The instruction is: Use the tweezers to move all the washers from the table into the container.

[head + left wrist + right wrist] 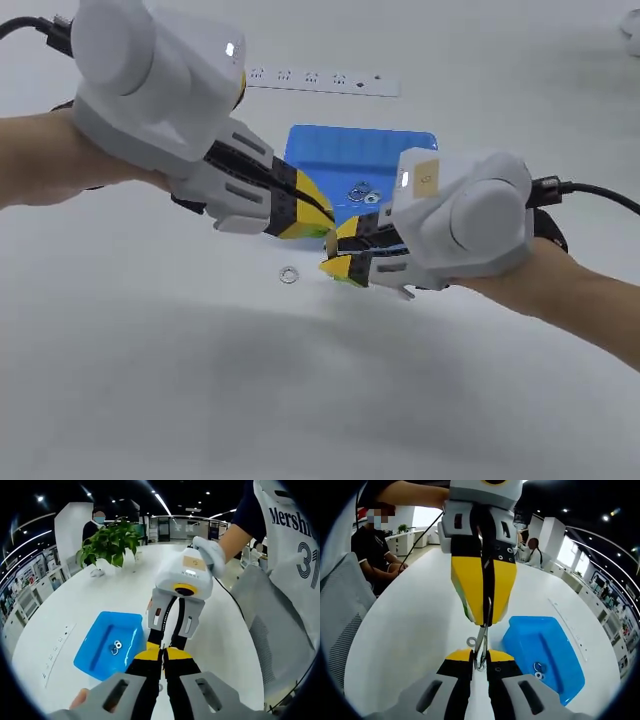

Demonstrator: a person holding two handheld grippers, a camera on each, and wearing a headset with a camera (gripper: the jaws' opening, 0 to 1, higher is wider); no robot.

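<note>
My left gripper (484, 620) and right gripper (480, 656) both pinch the tweezers (482, 641), I think: a hand-over. Next I grab the washer (289, 274) at seven o'clock from the container (320, 150).

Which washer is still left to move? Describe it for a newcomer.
Start at the blue container on the white table. Nearer the person, just left of the right gripper holding the tweezers, lies one small silver washer. Unlike the washers inside the container, it sits alone on bare tabletop.
</note>
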